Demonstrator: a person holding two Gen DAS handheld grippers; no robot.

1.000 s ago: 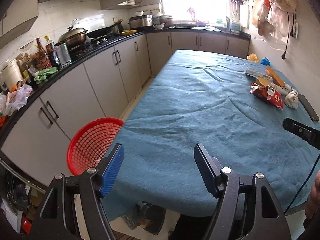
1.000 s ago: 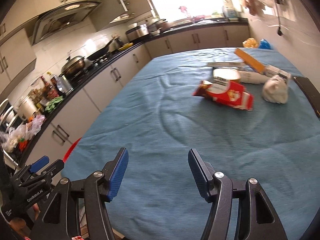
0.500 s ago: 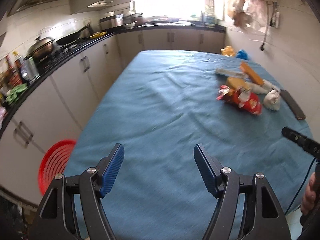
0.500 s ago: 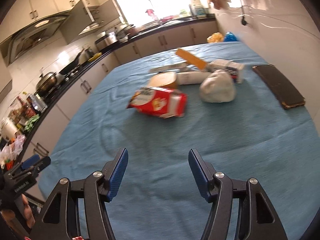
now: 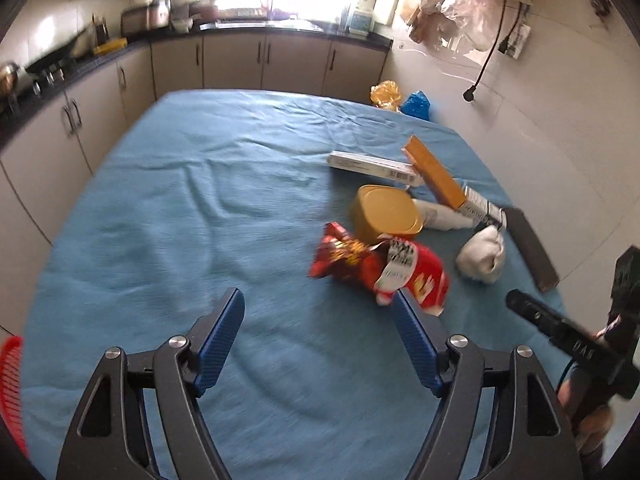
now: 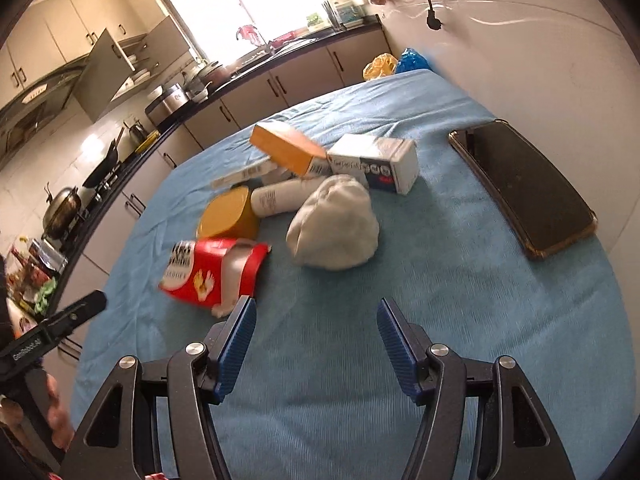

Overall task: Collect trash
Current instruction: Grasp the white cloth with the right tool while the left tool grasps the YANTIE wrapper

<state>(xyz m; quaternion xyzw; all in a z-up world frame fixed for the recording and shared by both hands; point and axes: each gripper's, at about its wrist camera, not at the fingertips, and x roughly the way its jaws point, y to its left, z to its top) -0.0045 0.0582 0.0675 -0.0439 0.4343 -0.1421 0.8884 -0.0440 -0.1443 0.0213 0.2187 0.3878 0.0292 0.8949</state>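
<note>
Showing red basket (image 5: 10, 392) only in L view, both claws (image 5: 320, 336) (image 6: 314, 340) gape wide w/ nothing gripped.

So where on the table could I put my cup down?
The blue cloth is bare on the cabinet side, left of the red snack bag. It's crowded by the wall, around the boxes, white wad and phone.

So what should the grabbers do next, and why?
Probably ease the left gripper forward and close on the red snack bag. Both grippers are open and empty, and that bag is the nearest trash, just ahead of its right finger. The right gripper could take the white wad.
</note>
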